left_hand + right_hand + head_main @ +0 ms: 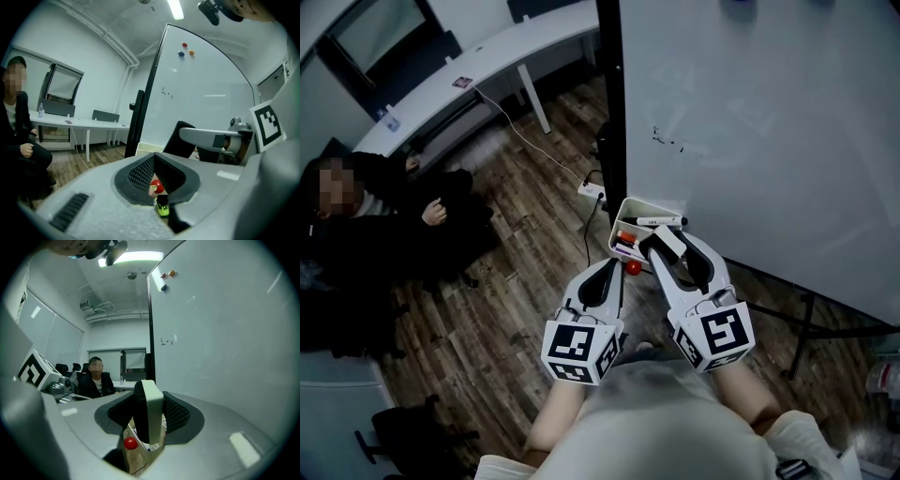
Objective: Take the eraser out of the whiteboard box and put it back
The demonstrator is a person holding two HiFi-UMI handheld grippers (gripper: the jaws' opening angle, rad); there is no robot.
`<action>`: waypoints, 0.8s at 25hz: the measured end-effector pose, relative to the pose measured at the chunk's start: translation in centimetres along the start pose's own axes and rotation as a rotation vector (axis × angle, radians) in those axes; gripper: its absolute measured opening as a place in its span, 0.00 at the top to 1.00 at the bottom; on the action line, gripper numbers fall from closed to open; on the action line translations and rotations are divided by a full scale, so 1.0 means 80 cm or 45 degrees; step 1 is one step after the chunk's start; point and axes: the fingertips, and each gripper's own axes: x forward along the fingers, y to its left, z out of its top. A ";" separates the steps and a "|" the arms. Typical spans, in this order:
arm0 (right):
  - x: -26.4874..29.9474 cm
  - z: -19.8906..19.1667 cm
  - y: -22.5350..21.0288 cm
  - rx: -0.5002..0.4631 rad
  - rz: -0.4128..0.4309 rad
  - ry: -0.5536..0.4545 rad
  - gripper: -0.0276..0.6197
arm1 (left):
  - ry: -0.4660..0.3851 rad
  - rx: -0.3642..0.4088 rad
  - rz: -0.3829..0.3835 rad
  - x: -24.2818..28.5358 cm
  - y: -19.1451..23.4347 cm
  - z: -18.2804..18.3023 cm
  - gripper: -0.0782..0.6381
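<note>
Right gripper (673, 249) has the eraser (152, 408) clamped, whiteboard box (649, 204) just past its tips. Left gripper (609, 270) sits alongside, jaws together, empty.

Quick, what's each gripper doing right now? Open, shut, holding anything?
Left gripper: jaws together, holding nothing.
Right gripper: shut on the eraser, at the whiteboard box.

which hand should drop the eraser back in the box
Right. The right gripper holds the eraser between its jaws, close by the whiteboard box. The left gripper is shut with nothing in it.
</note>
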 end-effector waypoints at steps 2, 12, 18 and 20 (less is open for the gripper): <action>0.004 -0.002 -0.001 0.001 0.005 0.006 0.67 | 0.002 0.000 0.004 0.001 0.001 0.001 0.88; 0.016 -0.017 -0.004 0.002 0.031 0.052 0.67 | 0.012 -0.007 0.019 0.011 0.009 -0.002 0.88; 0.023 -0.030 -0.004 0.001 0.039 0.090 0.67 | 0.015 -0.011 0.020 0.016 0.012 -0.002 0.88; 0.025 -0.035 -0.005 -0.001 0.038 0.106 0.67 | 0.015 -0.014 0.020 0.018 0.013 -0.001 0.88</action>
